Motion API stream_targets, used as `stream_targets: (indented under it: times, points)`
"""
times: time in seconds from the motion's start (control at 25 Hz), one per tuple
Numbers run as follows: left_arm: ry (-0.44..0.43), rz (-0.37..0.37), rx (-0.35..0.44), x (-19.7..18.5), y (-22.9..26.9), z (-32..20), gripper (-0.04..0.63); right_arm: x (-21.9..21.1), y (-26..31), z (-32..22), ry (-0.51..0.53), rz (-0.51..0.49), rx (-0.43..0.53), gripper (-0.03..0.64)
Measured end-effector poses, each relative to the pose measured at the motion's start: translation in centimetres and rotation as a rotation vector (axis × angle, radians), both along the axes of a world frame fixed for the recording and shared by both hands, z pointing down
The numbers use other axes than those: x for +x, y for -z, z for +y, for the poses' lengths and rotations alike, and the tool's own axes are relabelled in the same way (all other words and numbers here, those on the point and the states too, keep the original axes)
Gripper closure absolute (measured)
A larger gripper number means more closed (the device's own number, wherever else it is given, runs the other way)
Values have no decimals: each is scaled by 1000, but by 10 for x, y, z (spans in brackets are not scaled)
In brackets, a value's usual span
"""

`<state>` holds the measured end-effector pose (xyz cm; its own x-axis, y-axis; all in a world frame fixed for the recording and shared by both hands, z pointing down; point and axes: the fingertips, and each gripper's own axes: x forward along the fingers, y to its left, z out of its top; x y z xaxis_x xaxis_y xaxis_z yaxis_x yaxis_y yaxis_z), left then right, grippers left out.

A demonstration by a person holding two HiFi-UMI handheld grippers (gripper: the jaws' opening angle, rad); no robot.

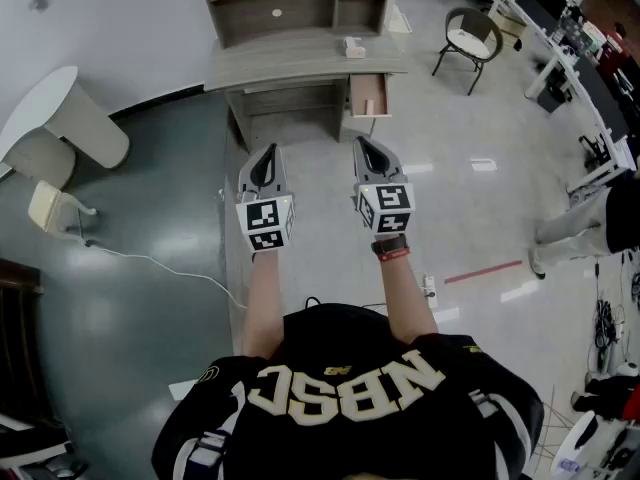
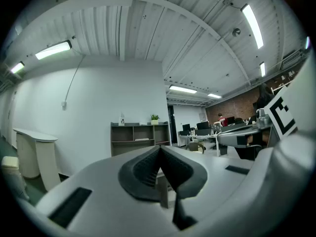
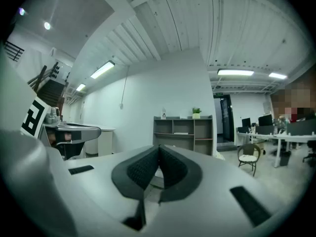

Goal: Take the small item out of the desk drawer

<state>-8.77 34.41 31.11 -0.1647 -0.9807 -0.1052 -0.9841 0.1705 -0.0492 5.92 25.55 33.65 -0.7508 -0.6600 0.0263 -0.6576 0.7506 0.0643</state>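
A grey desk (image 1: 290, 65) stands ahead of me in the head view, with a shelf unit (image 1: 290, 3) on top. Its right-hand drawer (image 1: 368, 96) is pulled out, and a small brownish item (image 1: 367, 106) seems to lie inside; it is too small to make out. My left gripper (image 1: 265, 154) and right gripper (image 1: 362, 144) are held side by side in the air, short of the desk, pointing at it. In the left gripper view the left gripper (image 2: 160, 150) is shut with nothing between its pads. In the right gripper view the right gripper (image 3: 159, 147) is likewise shut and empty.
A small white box (image 1: 354, 47) sits on the desk top. A chair (image 1: 470, 36) stands to the right of the desk. At the left are a white round table (image 1: 45, 103) and a cable (image 1: 150, 260) on the floor. A person's legs (image 1: 585, 226) show at the right edge.
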Motion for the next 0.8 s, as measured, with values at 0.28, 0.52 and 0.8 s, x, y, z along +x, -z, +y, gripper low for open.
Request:
stream_targets:
  times: [0.28,0.52,0.8]
  points:
    - [-22,45,-40,-23,-23,-5,581,-33,-16,5,14,26,-30,612]
    - [-44,70,-44,-34,-28,-34,581,-40,-24,-22,1,30,-42,612]
    - [-73,102,-61,-46,-50,-109,581,-55,-48,-95,3,-9,-67,611]
